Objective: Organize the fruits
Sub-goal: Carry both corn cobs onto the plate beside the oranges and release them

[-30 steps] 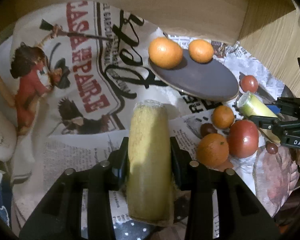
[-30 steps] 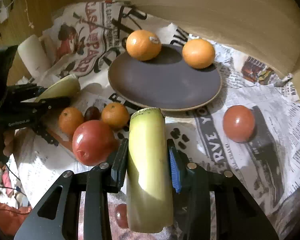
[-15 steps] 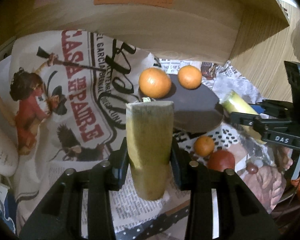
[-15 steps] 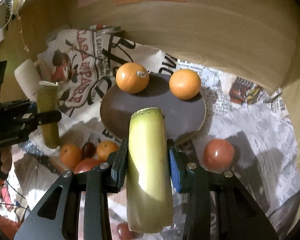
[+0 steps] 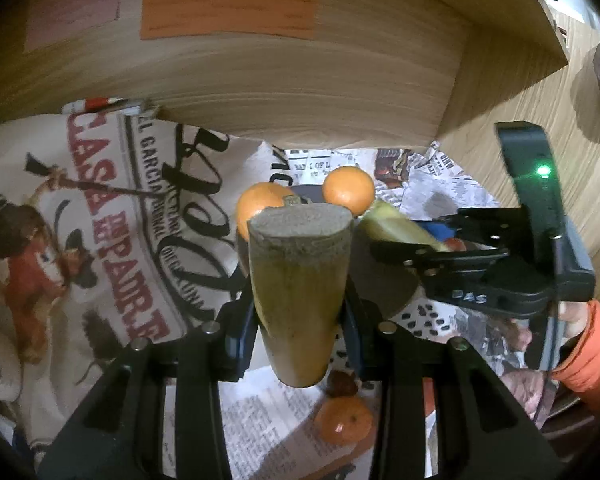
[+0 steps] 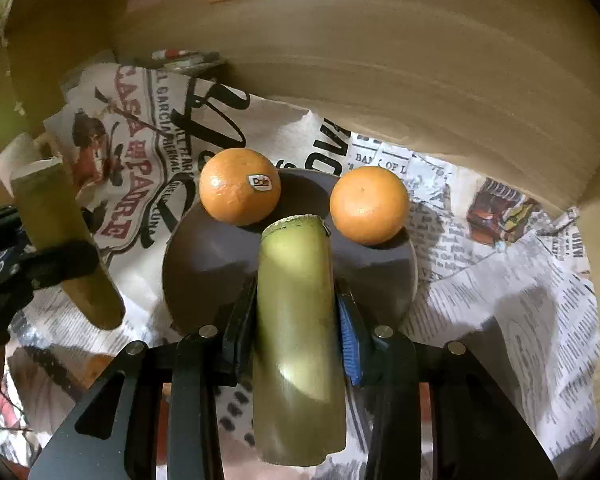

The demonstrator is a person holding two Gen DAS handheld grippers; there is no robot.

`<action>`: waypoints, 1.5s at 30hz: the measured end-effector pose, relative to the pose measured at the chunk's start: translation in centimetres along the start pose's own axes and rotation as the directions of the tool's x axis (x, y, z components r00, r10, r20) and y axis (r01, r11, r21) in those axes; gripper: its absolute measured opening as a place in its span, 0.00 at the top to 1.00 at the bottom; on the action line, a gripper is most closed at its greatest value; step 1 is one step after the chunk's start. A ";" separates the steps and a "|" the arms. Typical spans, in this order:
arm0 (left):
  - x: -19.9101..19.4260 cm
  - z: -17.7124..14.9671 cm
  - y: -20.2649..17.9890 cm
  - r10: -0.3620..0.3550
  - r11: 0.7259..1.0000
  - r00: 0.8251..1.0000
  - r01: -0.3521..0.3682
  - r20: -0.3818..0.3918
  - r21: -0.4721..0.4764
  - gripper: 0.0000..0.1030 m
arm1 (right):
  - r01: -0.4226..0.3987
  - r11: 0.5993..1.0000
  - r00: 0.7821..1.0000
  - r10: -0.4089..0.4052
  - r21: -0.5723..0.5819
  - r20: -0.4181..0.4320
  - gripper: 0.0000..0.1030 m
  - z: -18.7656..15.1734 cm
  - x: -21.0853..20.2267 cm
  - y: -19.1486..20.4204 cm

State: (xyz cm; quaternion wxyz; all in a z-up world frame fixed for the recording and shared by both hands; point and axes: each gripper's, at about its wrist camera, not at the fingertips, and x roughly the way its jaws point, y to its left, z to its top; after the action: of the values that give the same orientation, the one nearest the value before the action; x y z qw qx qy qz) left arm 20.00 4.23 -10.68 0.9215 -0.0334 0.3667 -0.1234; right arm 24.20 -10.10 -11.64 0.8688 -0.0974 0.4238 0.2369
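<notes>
We list two oranges (image 6: 239, 192) (image 6: 369, 204) on the dark plate (image 6: 204, 256) at frame centre, one stickered; two cut yellow-green banana pieces (image 6: 296, 328) (image 5: 298, 292) held upright above; a small orange (image 5: 343, 420) at lower centre on newspaper.

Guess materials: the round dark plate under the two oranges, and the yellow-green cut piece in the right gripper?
Round dark plate: likely ceramic or stoneware, matte brown glaze with only a soft sheen; coated metal or melamine not excluded. Yellow-green cut piece clamped in the right gripper: looks like banana, smooth waxy peel with a highlight and a flat cut end; could be a replica.
</notes>
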 end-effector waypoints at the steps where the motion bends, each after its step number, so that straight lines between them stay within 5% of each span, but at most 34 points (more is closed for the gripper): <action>1: 0.3 0.2 -0.1 -0.006 1.000 1.000 0.006 -0.001 0.002 0.64 | 0.000 1.000 1.000 0.000 0.001 -0.006 0.67 0.2 0.3 -0.1; 22: 6.6 3.0 0.2 -0.084 0.996 0.993 0.081 -0.083 -0.038 0.66 | 0.003 1.000 0.990 -0.003 0.002 -0.143 0.67 2.9 7.2 -1.1; 24: 6.4 3.4 -0.3 -0.082 0.997 0.994 0.082 -0.069 -0.015 0.75 | 0.006 1.000 0.991 -0.005 0.001 -0.132 0.63 3.0 6.6 -1.1; 25: 6.5 3.6 -0.7 -0.078 0.997 0.995 0.078 -0.069 0.007 1.00 | 0.007 1.000 0.991 -0.007 -0.001 -0.132 0.61 3.0 6.4 -1.2; 36: 7.1 2.8 0.3 -0.062 0.998 0.992 0.060 -0.113 -0.024 0.98 | 0.003 1.000 0.998 -0.002 0.011 -0.058 0.55 0.6 0.6 -2.3; 45: 2.9 1.3 0.3 -0.009 1.000 0.998 0.008 -0.066 -0.015 0.75 | 0.035 0.999 0.998 -0.035 -0.002 0.057 0.50 -0.9 -5.1 -1.4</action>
State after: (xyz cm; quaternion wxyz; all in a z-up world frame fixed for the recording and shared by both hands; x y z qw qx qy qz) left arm 22.95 3.77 -11.73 0.9080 -0.0375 0.3980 -0.1255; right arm 21.60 -13.33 -8.20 0.8842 -0.0994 0.3969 0.2252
